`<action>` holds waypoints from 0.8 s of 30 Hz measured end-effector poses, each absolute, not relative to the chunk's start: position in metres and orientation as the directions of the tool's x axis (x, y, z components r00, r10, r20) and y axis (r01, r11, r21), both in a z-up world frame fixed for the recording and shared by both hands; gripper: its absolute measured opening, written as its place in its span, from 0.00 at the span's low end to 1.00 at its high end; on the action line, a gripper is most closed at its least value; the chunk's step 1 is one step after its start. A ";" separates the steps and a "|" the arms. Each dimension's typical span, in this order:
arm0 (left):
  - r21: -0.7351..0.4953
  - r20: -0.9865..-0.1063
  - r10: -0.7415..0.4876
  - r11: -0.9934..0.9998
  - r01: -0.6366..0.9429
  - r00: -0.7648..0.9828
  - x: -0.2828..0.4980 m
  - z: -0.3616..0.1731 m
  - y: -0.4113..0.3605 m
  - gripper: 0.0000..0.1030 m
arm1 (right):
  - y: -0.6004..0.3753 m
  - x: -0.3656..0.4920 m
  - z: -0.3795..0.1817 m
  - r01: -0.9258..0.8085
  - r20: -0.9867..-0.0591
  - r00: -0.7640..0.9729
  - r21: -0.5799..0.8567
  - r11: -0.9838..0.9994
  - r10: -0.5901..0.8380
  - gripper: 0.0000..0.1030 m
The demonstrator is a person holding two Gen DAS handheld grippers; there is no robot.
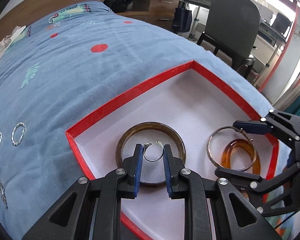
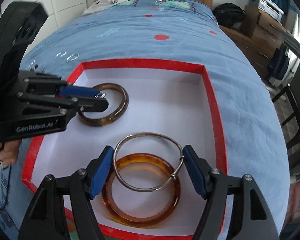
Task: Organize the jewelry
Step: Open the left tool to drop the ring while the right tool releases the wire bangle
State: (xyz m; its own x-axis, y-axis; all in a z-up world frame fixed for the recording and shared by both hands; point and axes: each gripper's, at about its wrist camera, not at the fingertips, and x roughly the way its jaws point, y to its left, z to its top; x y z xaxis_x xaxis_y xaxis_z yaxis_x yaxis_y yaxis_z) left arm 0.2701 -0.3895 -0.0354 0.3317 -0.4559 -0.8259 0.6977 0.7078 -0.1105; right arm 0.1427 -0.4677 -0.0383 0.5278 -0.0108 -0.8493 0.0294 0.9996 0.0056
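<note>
A red-rimmed box (image 1: 130,94) with a white floor lies on the blue bedspread. My left gripper (image 1: 152,152) holds a small silver open ring (image 1: 152,153) between its blue pads, above a dark brown bangle (image 1: 128,138) lying in the box. In the right wrist view the left gripper (image 2: 102,98) hovers over that bangle (image 2: 118,116). My right gripper (image 2: 148,168) is open around a thin silver hoop bangle (image 2: 148,136) that rests on an amber bangle (image 2: 142,216); the pads stand beside the hoop, contact unclear. Both also show in the left wrist view: hoop (image 1: 212,140), amber bangle (image 1: 230,154).
Several silver rings and chains (image 1: 18,134) lie loose on the bedspread (image 1: 70,76) left of the box, also in the right wrist view (image 2: 72,57). A dark chair (image 1: 232,26) and wooden drawers (image 1: 160,2) stand beyond the bed's right edge.
</note>
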 end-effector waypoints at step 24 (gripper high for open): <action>-0.040 -0.830 -0.415 0.712 0.701 0.374 0.273 -0.033 -0.392 0.33 | -0.465 0.139 -0.035 0.027 -0.857 0.515 0.013 1.000 -0.003 0.68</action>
State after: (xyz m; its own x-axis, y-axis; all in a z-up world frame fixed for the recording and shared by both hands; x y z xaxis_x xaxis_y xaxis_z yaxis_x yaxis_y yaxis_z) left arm 0.2732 -0.3916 -0.0330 0.3735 -0.4145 -0.8298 0.7013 0.7117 -0.0398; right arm 0.1386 -0.4648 -0.0349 0.5155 -0.0028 -0.8569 0.0273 0.9995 0.0132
